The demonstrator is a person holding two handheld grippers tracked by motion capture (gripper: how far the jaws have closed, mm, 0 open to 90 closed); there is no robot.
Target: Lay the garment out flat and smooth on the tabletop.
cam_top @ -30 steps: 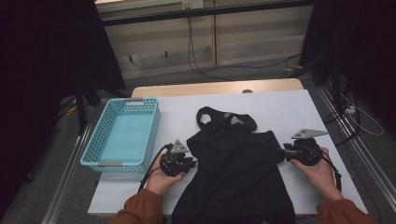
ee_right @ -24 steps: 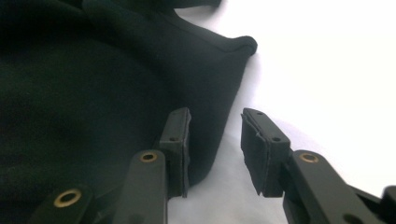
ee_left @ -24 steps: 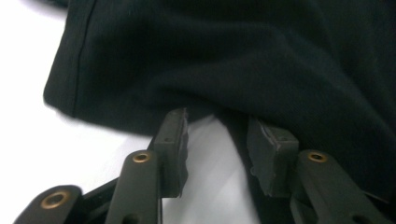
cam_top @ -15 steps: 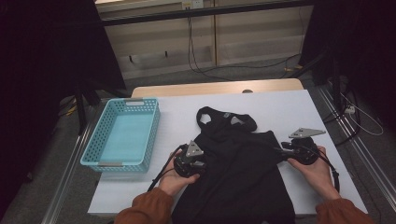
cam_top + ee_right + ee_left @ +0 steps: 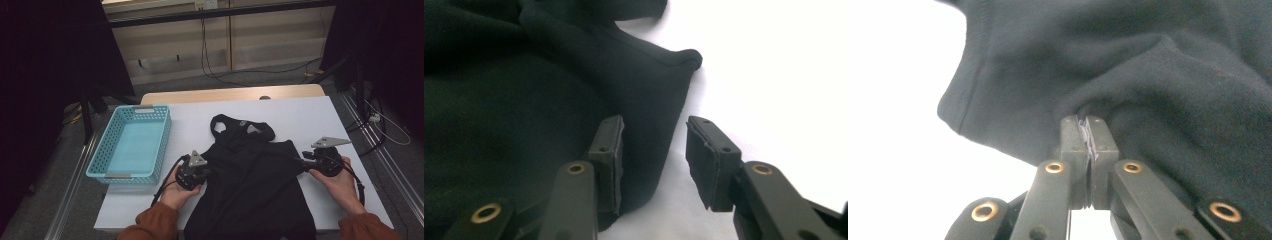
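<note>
1 black top [image 5: 252, 185], 1 basket [image 5: 131, 147], left gripper [image 5: 1088, 131] jaws pinching it, right gripper [image 5: 651, 150] jaws apart astride its edge

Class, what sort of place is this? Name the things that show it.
Probably a lab or workshop set up for recording: a white table with a black garment and blue basket, loose cables on the floor, dark screens around.

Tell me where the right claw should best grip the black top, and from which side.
Probably the side hem of the top, just below the armhole corner, coming in level from the table's right. The edge lies flat and already sits between the open right claw jaws, mirroring where the left claw has shut on the opposite edge.
</note>
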